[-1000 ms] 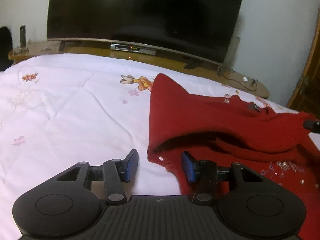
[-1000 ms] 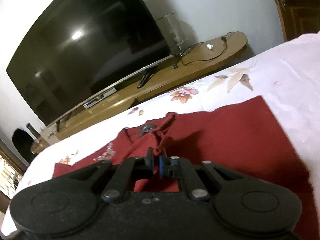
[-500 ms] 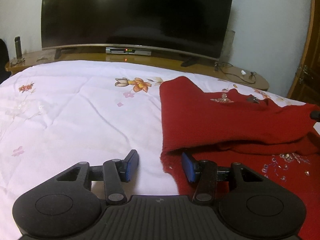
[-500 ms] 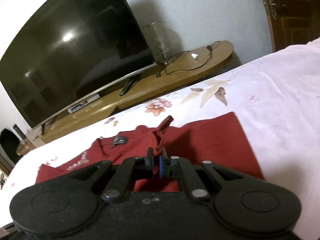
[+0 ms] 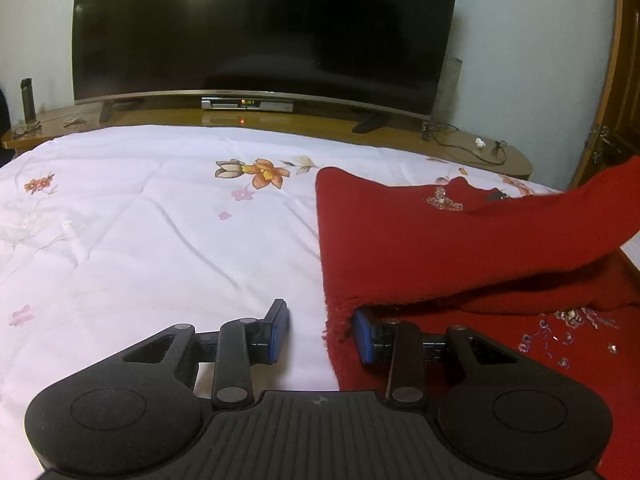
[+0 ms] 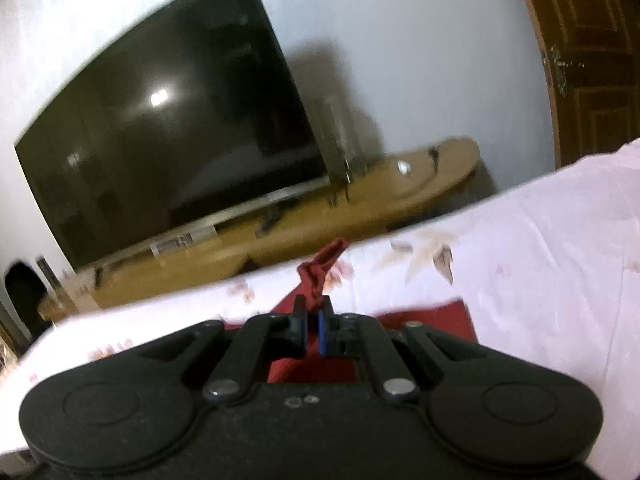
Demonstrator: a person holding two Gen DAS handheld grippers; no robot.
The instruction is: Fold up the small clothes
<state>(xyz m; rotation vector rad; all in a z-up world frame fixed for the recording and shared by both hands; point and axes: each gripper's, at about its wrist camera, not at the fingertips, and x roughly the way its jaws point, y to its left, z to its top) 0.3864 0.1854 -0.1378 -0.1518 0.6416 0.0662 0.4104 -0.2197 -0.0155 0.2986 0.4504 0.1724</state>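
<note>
A red knitted garment (image 5: 440, 240) with bead trim lies on the white floral bedspread (image 5: 140, 240), its upper layer folded over and lifted at the right. My left gripper (image 5: 320, 328) is open, low over the bed at the garment's near left corner; its right finger (image 5: 366, 338) is tucked under the lifted fold. My right gripper (image 6: 312, 326) is shut on a bunched corner of the red garment (image 6: 324, 268) and holds it raised above the bed. The right wrist view is blurred.
A large dark television (image 5: 260, 28) stands on a low wooden unit (image 5: 320, 128) past the bed's far edge, with a set-top box (image 5: 248, 104) and cables (image 5: 472, 144). A wooden door (image 5: 624, 80) is at the right. Loose beads (image 5: 560, 332) lie on the garment.
My right gripper has lifted the garment's corner higher and to the right, raising the fold. My left gripper stays open at the near left corner, with the view shifted slightly.
</note>
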